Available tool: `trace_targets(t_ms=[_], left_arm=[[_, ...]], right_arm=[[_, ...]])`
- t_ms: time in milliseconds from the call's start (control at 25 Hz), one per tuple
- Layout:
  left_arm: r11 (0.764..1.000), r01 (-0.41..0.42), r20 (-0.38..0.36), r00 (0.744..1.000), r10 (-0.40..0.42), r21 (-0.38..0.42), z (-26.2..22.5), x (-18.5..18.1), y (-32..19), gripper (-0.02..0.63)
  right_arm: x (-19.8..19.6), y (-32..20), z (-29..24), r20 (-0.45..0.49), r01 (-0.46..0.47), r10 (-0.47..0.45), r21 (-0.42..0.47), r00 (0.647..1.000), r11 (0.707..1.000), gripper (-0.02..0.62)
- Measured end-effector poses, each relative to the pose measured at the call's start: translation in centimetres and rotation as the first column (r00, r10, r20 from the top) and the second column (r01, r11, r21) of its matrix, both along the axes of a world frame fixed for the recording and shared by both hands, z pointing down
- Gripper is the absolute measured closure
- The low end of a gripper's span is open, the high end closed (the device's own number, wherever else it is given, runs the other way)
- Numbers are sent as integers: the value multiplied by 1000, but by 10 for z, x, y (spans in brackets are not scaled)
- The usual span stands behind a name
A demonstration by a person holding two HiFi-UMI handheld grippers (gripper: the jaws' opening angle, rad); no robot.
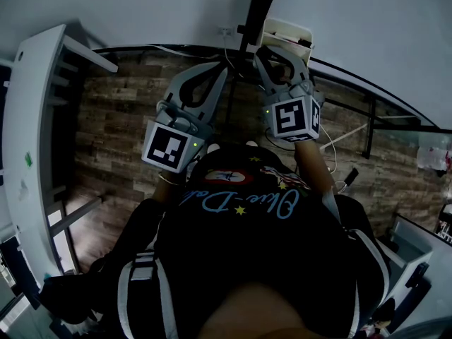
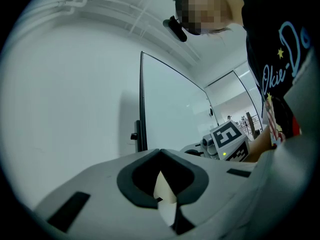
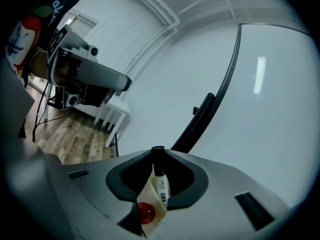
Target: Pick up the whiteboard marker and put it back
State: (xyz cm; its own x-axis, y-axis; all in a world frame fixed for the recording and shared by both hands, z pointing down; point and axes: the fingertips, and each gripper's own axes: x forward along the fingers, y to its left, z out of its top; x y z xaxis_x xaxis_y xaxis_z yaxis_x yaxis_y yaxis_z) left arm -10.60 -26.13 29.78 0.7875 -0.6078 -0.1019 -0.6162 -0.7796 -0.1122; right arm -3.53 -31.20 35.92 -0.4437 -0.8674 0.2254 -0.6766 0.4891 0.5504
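Two handheld grippers are raised in front of a person standing on a wood plank floor point(image 1: 120, 119), seen from above in the head view. The person wears a black shirt point(image 1: 261, 224) with pale blue script and stars.

In the left gripper view, the left gripper point(image 2: 160, 154) has its dark fingers point(image 2: 135, 179) closed, tips meeting, with only the pale inner pad showing in the gap and nothing held. Beyond it stands a large whiteboard point(image 2: 170, 109) in a dark frame against a plain white wall. The right gripper's marker cube point(image 2: 229, 136) shows just to its right.

In the right gripper view, the right gripper point(image 3: 158, 159) has its fingers point(image 3: 125, 184) gripping the whiteboard marker point(image 3: 161, 184). The marker stands roughly upright between them. It has a white barrel with a printed label, and its black end pokes up just past the fingertips. A small red dot point(image 3: 145, 211) sits low on the pale pad beside the barrel. The marker is held in the air, off any surface, facing the whiteboard, with the board's black stand post point(image 3: 200, 121) rising just behind it.

Far to the left in that view, a small white table point(image 3: 112, 111) stands on the floor by the wall. In the head view, a long white shelf unit point(image 1: 35, 119) runs along the left edge.
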Motion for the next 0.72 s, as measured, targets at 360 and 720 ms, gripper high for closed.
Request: trace_targets(t_ms=[360,720], left_arm=[[1000,-26,17,1000,26,3,0,11,1,591],[999,-43,33,999,43,6,-3,18,6,591]], right_arm=[[13,4,-16,70,-21,18,43,997,999,527],[25,11,-26,185,-46,36,48,982,998,528]])
